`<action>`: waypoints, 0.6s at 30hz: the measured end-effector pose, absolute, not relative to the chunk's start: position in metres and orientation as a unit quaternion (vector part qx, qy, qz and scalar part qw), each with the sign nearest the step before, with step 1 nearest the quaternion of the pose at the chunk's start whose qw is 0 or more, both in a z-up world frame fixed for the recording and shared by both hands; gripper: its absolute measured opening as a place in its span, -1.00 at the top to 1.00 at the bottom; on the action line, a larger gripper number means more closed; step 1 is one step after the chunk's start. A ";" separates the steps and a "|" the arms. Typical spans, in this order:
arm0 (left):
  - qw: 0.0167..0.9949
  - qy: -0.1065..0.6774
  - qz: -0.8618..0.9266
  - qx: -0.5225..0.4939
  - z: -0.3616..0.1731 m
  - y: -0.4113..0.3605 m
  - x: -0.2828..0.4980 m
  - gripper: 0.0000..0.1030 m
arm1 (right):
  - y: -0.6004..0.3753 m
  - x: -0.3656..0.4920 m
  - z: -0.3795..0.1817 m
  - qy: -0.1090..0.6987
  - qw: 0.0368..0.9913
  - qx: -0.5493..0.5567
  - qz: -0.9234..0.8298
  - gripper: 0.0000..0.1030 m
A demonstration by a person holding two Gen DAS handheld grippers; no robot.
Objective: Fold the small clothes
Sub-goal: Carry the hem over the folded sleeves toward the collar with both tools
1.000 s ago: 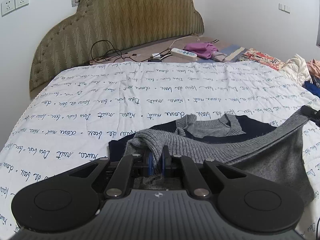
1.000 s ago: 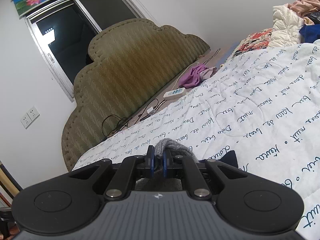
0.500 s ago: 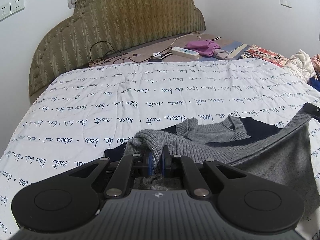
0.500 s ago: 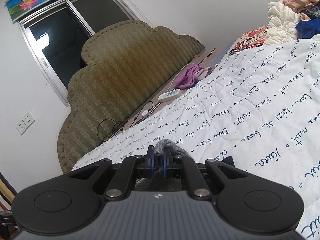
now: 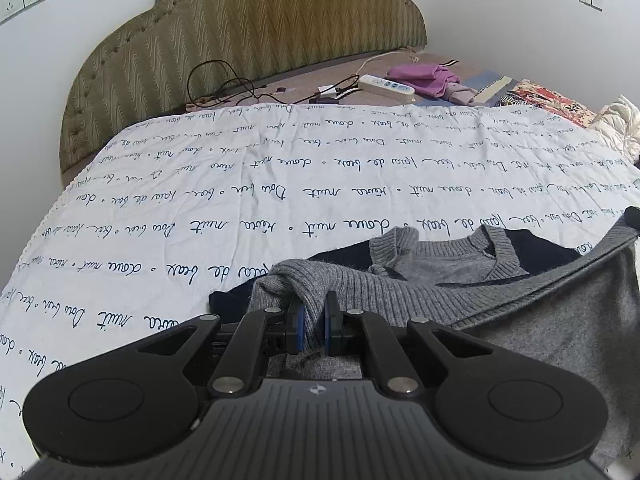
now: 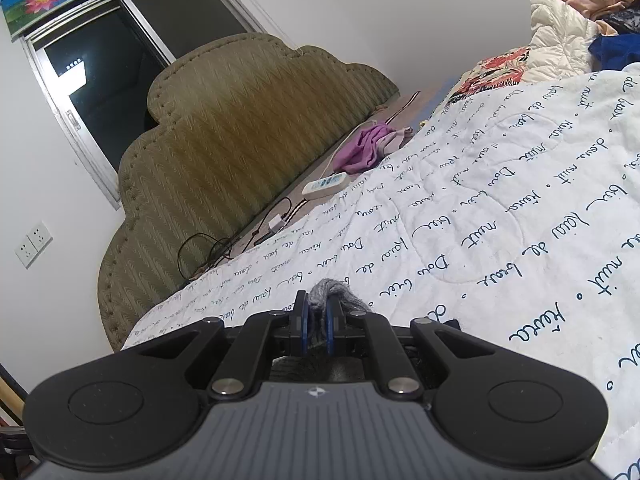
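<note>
A small grey and navy knit sweater lies on the white quilt with blue script. Its grey ribbed hem is lifted and stretched taut between my two grippers, above the collar. My left gripper is shut on one bunched corner of the hem. My right gripper is shut on the other corner, a grey tuft sticking out past the pads. The right gripper's tip shows at the right edge of the left wrist view.
An olive padded headboard stands at the far end. Black cables, a white power strip and a purple cloth lie in front of it. A pile of clothes sits at the right side.
Both grippers have carried the hem forward over the sweater toward the collar. The right wrist view has tilted further. Both stay shut on the hem.
</note>
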State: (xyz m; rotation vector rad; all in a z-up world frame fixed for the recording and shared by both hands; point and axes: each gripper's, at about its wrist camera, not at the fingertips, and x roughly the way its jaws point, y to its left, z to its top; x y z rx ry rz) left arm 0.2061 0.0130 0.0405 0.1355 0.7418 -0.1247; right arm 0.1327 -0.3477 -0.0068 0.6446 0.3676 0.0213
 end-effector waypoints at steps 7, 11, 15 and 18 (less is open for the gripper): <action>0.927 0.364 -0.057 0.070 0.038 0.009 0.211 0.83 | -0.344 0.136 -0.003 0.181 0.938 0.296 0.005 0.84; 0.926 0.367 -0.056 0.068 0.036 0.010 0.214 0.83 | -0.345 0.139 -0.004 0.184 0.937 0.298 0.002 0.84; 0.924 0.372 -0.054 0.068 0.033 0.010 0.217 0.83 | -0.345 0.141 -0.005 0.187 0.937 0.296 0.000 0.84; 0.923 0.375 -0.053 0.070 0.032 0.010 0.219 0.83 | -0.343 0.143 -0.004 0.188 0.938 0.293 -0.001 0.84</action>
